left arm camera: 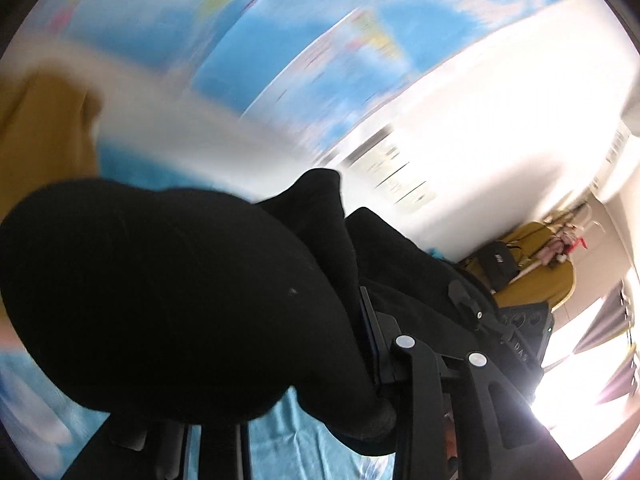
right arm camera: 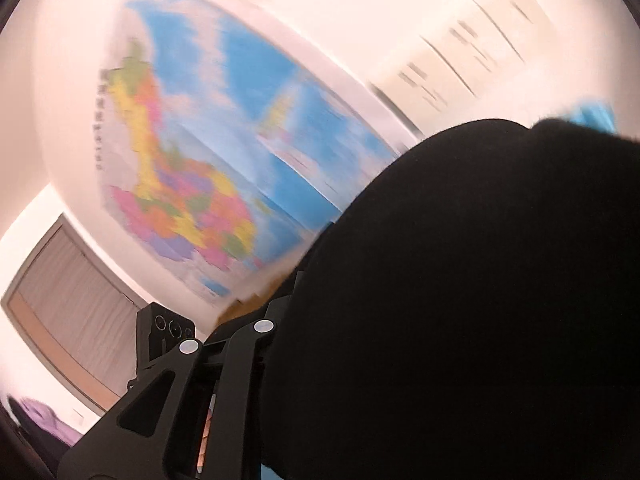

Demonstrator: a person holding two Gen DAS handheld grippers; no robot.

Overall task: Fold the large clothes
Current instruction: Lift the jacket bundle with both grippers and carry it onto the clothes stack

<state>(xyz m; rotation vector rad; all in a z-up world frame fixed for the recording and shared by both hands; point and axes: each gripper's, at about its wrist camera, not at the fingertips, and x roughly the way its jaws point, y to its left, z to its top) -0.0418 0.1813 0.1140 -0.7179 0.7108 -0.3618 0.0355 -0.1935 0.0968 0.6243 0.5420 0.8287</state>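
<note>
Black cloth [right arm camera: 460,300] fills the right and lower part of my view and covers my right fingers [right arm camera: 280,320], so their gap is hidden. Behind it, a blurred colourful map [right arm camera: 208,152] hangs on the pale wall [right arm camera: 340,12].

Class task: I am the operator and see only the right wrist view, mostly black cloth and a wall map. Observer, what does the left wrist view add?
Observer: The black garment bulges over the left tool, which is clamped on a fold of it.
Operator: Anything under it?
Observer: A light blue sheet lies below the cloth.
Operator: Any other clothes?
Observer: A mustard-yellow garment shows at the left edge.
Operator: And farther off?
Observer: A yellow chair with a black bag stands by the wall.
</note>
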